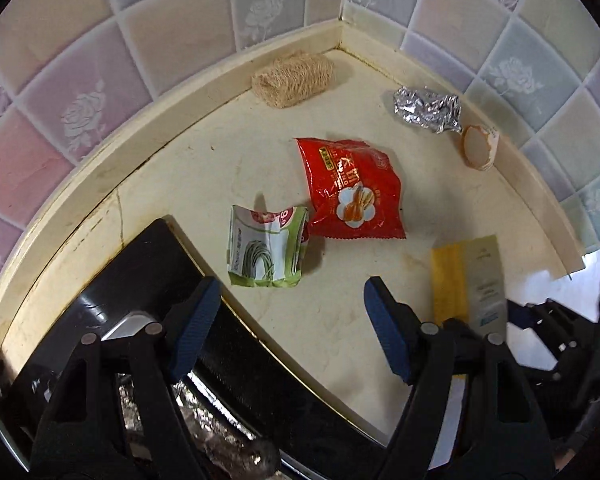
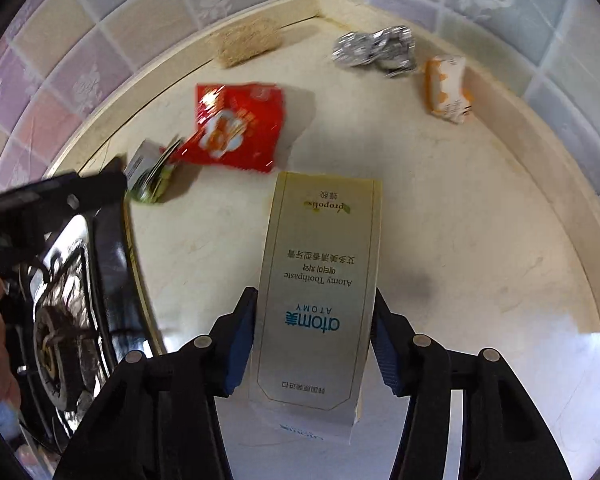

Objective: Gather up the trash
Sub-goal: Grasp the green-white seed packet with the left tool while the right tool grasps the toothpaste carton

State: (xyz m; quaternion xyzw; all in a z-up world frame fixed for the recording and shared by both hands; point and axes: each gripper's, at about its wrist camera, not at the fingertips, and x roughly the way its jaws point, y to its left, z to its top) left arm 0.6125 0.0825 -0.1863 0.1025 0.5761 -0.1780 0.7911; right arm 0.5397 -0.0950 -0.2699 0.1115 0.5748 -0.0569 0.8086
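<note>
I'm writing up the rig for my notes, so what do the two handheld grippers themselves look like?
Both look alike: the left gripper and right gripper have matte black plastic linkage arms joined by round silver pivot pins, ending in dark blue, finely ribbed pads on the jaws. No cables, markings or sleeves show.

Kitchen corner here: pastel wall tiles [image 1: 112,40] in pink, lilac, cream and pale blue, some with white rose prints. Cream countertop [image 1: 332,320], kinda stained, with a raised backsplash lip [image 1: 204,76] meeting at the far corner. Black glass stove [image 1: 148,264] set in along the left edge, foil around the burner [image 2: 56,336].
</note>
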